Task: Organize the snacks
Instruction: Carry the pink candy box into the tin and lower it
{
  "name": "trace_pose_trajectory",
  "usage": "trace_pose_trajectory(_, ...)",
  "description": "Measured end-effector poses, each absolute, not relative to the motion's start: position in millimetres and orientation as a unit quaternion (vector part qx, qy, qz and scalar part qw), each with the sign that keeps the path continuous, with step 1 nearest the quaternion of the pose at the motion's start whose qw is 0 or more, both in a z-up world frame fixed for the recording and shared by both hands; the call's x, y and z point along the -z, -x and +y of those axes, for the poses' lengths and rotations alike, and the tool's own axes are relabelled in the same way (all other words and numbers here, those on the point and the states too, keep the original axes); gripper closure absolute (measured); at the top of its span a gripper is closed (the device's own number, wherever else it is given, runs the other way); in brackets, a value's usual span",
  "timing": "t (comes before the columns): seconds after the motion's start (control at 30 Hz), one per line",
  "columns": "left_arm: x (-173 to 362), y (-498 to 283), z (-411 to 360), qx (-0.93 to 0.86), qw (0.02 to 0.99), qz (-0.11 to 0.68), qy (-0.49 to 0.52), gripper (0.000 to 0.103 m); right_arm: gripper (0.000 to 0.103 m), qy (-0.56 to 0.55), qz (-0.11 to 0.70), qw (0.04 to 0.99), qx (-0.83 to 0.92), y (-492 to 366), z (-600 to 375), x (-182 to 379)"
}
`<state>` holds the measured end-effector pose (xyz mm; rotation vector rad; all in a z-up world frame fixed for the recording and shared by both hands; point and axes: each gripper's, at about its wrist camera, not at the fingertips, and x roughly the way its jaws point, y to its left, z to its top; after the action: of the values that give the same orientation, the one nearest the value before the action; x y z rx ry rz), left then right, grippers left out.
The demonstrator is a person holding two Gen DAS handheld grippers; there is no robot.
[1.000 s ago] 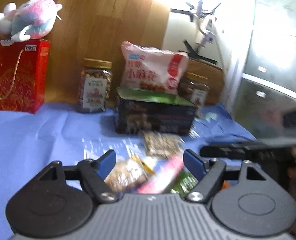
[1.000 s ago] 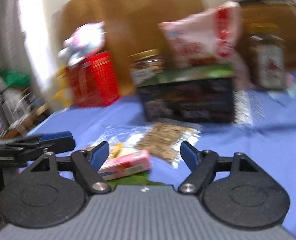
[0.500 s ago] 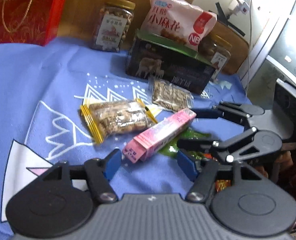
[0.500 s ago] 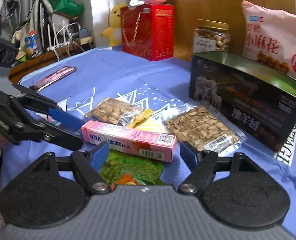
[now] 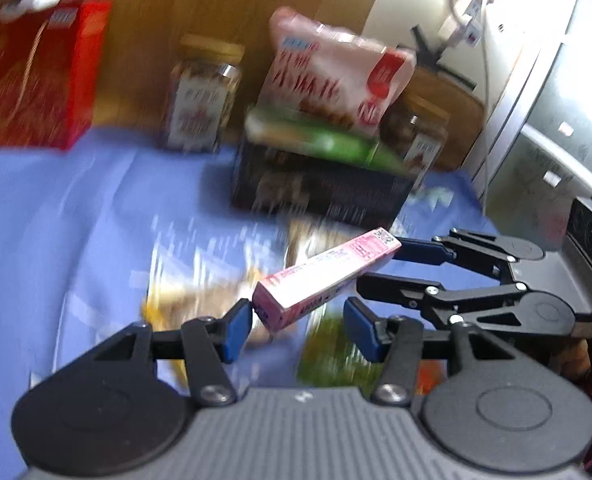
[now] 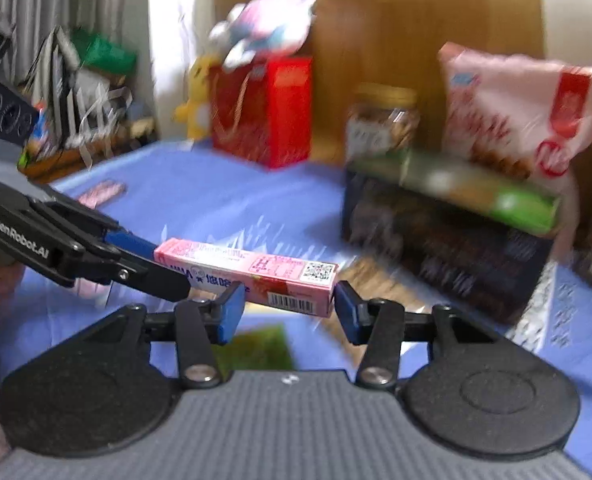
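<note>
The long pink cardboard candy box (image 6: 252,276) is being held clear of the blue printed tablecloth (image 5: 76,216), lifted above the scattered packets and spanning the gap between both tools. Its near end in the left wrist view is being touched by the left gripper (image 5: 298,330) at the left pad only; the right pad is standing apart from the box, and the jaws are closing at a middling width. Its barcode end is lying between the pads of the right gripper (image 6: 286,312), whose jaws are also closing; whether those pads are pressing on the box cannot be told from the frames. Below the box, a green foil snack packet (image 6: 262,346) and a yellow-edged clear packet (image 5: 176,304) are being blurred by motion on the cloth. Farther back, a dark rectangular tin with a green lid (image 5: 320,176) is being topped by a pink-and-white snack bag (image 5: 336,80), with a gold-lidded clear jar of nuts (image 5: 204,92) standing beside it. A red gift bag (image 5: 32,76) is seen at the far left, carrying a pastel plush toy (image 6: 264,24).
</note>
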<state>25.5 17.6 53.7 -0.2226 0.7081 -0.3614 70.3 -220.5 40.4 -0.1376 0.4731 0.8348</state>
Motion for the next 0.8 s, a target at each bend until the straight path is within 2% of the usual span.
trace_pose_trajectory(0.27,-100.2,-109.4,-10.8,0.196,0.942,0.266,0.062,0.053,0.051,0.020,0.162,0.934,-0.319,-119.8,-239.7,-67.7)
trace_pose_trajectory(0.53,-79.3,-180.8,-38.6,0.196,0.937,0.285,0.048,0.048,0.049,-0.006,0.176,0.950,-0.258,-171.6,-253.8,-49.7)
trace_pose_trajectory(0.67,-70.5,-188.4,-48.7,0.179,0.941,0.287,0.028,0.046,0.043,-0.025,0.184,0.954,-0.237,-174.7,-262.1,-38.8)
trace_pose_trajectory(0.8,-77.6,-181.7,-43.6,0.182,0.943,0.276,0.045,0.042,0.043,-0.037,0.160,0.959,-0.230,-164.8,-271.0,-46.3)
